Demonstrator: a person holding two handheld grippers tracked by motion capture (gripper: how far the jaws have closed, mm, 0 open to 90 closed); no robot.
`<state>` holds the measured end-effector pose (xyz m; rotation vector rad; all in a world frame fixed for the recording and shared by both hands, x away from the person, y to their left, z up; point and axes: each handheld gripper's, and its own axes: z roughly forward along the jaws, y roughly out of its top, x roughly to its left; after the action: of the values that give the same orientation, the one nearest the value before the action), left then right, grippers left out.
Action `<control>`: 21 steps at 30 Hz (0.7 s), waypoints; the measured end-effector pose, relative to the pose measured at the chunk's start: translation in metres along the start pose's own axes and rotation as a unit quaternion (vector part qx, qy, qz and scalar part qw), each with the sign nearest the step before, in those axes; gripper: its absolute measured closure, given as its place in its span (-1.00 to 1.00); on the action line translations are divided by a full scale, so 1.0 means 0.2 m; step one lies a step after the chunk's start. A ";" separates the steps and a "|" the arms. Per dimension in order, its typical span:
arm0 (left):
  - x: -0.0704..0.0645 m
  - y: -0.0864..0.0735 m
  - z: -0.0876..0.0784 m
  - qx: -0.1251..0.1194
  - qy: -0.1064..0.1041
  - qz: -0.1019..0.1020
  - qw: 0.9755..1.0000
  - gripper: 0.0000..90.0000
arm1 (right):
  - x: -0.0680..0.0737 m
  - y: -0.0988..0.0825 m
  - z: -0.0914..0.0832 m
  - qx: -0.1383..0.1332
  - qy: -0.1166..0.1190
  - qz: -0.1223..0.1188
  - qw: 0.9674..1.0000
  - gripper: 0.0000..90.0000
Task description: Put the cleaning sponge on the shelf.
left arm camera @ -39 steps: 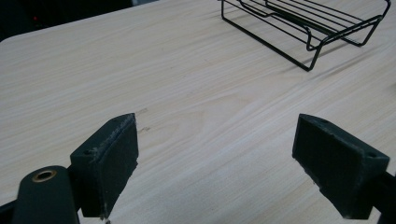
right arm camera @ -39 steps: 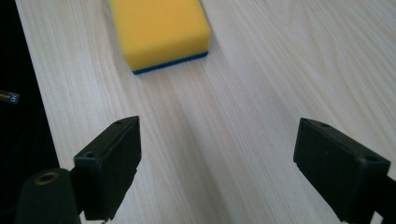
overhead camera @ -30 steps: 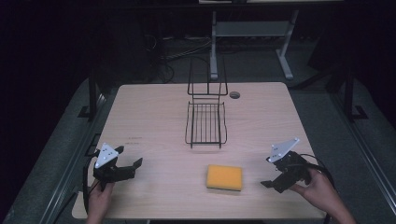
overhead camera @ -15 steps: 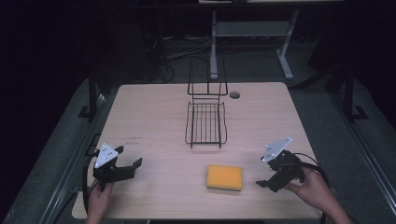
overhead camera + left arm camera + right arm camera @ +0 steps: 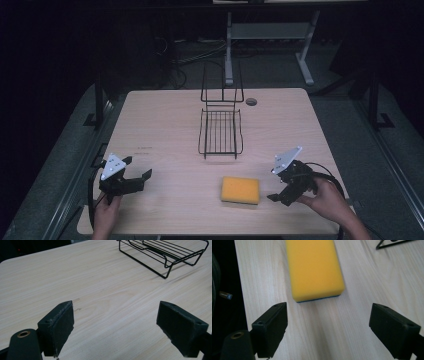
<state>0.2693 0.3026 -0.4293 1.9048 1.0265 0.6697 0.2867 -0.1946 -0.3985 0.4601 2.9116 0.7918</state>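
A yellow sponge with a thin blue underside lies flat on the wooden table, near its front edge. My right gripper is just right of it, open, jaws pointing at the sponge's short end with a small gap between. In the right gripper view the sponge lies straight ahead between the spread jaws of that gripper, beyond their tips. My left gripper is open at the front left, nothing between its jaws. A black wire rack stands mid-table; in the left gripper view the rack is ahead right.
The rack has an upright wire back at its far end. A round grommet hole sits in the table behind the rack. The table's front edge runs close behind both hands. In the right gripper view the table's edge drops off at left.
My right gripper has moved left, toward the sponge, and dipped lower. The left gripper has stayed put.
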 end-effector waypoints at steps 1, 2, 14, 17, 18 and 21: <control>0.00 0.00 0.00 0.000 0.000 0.000 1.000 -0.69 | 0.00 0.01 0.00 0.001 0.002 -0.002 1.000 -0.67; 0.00 0.00 0.00 0.000 0.000 -0.001 1.000 -0.69 | 0.00 0.02 0.01 0.001 0.003 -0.004 1.000 -0.67; 0.00 0.00 0.00 -0.001 0.000 -0.002 1.000 -0.69 | 0.01 0.11 0.08 0.002 0.022 -0.022 1.000 -0.67; 0.00 0.00 0.00 -0.002 0.000 -0.003 1.000 -0.69 | 0.02 0.13 0.10 0.003 0.025 -0.027 0.999 -0.67; 0.00 0.00 0.00 -0.002 0.000 -0.004 1.000 -0.69 | 0.02 0.13 0.11 0.004 0.027 -0.029 0.999 -0.67; 0.01 0.00 0.00 -0.003 0.001 -0.004 1.000 -0.69 | 0.01 0.15 0.13 0.006 0.030 -0.032 0.999 -0.67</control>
<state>0.2695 0.3037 -0.4292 1.8948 1.0311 0.6697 0.2965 -0.1569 -0.4054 0.3486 2.9709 0.7940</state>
